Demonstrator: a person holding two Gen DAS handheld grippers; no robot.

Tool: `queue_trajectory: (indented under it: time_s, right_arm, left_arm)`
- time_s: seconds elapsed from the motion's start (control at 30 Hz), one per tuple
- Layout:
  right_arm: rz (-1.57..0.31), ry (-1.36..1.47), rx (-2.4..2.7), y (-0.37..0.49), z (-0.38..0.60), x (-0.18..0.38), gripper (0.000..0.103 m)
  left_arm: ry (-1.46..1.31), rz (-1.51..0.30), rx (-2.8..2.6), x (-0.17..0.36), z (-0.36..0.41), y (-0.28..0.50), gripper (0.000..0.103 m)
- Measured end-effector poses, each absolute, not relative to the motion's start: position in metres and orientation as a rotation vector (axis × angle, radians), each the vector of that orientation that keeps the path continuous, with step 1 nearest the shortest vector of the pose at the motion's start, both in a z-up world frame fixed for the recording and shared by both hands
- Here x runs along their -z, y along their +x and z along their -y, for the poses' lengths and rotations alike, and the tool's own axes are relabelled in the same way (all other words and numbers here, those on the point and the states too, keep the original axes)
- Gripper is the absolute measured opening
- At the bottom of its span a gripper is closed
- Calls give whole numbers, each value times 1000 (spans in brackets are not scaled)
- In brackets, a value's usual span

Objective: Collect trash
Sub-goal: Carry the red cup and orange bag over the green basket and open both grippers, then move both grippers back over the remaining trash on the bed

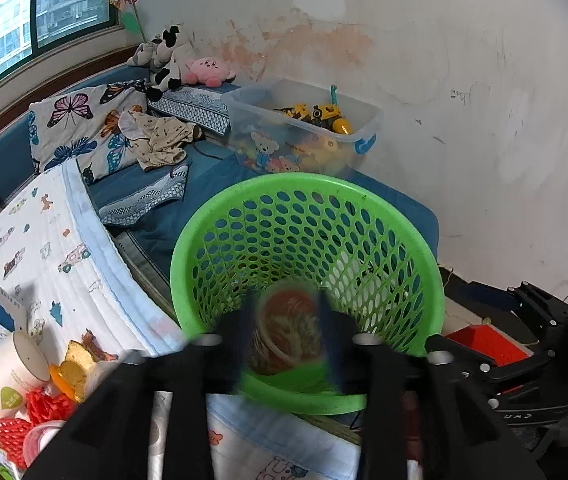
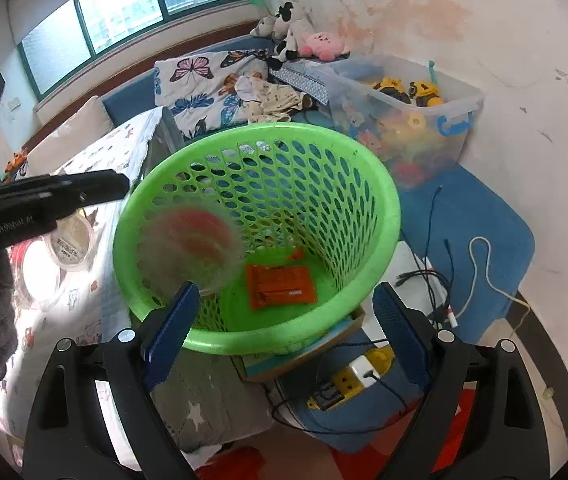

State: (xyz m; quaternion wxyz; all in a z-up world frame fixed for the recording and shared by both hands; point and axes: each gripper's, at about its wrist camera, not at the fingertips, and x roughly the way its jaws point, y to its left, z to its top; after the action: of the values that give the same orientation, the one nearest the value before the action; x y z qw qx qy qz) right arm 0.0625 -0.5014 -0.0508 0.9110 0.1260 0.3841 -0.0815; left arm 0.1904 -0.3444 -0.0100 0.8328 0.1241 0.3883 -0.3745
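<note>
In the left wrist view, the left claw [image 1: 287, 334] is sitting at the lower centre of the frame, and a blurred instant-noodle cup [image 1: 289, 332] is showing between its fingers over the green basket [image 1: 396, 216]. The blur is hiding whether the fingers are touching the cup, so I cannot tell if they are pinching it. The cup's mouth is facing the camera and its long axis is running away into the basket. In the right wrist view the same cup [image 2: 194, 250] is appearing as a smeared disc at the left inner wall of the basket [image 2: 384, 184], inside the rim. An orange flat wrapper [image 2: 282, 286] is lying on the basket floor, its long side running left to right.

The right claw [image 2: 284, 320] is spread wide at the bottom of the frame, its blue ridged pads on either side of the basket's near rim, gripping nothing.

The basket is round plastic with oval perforations. A patterned quilt [image 1: 44, 248] is covering the bed at the left, with a paper cup [image 1: 4, 372] lying on its side. A clear toy bin [image 1: 304, 128] is standing against the stained white wall.
</note>
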Motion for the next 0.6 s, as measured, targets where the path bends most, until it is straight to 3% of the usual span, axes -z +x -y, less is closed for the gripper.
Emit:
queue_trajectory:
  time_s: [0.27, 0.6]
  right_arm:
    - [-764, 273, 148, 52, 488, 39, 88]
    - [-738, 241, 45, 56, 442, 24, 89]
  left_arm:
    - [225, -791, 760, -3, 312, 179, 53]
    - [161, -738, 599, -19, 218, 155, 55]
